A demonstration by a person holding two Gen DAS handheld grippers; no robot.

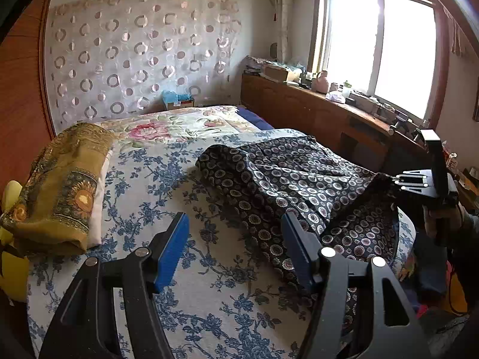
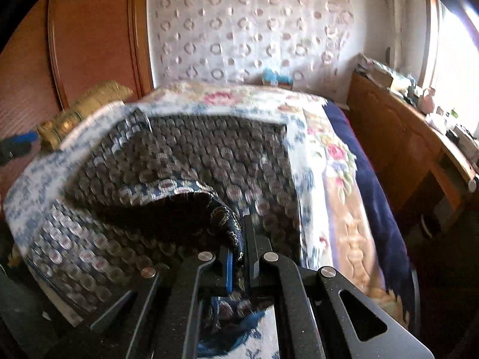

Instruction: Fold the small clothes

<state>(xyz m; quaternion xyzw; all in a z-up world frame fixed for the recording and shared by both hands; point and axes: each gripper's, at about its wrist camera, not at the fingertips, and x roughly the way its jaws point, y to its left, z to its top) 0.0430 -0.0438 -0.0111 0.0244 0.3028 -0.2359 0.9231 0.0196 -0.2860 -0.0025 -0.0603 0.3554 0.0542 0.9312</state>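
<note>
Right wrist view: a corner of the dark navy ring-patterned cloth garment [image 2: 191, 161], spread on the blue-floral bedsheet [image 2: 36, 185], is clamped in the right gripper [image 2: 239, 257], while the left gripper [image 1: 235, 245] is held empty and agape; folding over is judged underway, flat placement being next required.

Right wrist view: dark patterned garment [image 2: 185, 161] motion-blurred; windowsill clutter [image 1: 353, 95] indistinct.

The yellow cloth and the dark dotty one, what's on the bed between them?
Only bare blue-flowered sheet lies between the yellow cloth and the dark cloth, seen in the left wrist view; the open left tongs hover above that stretch.
</note>
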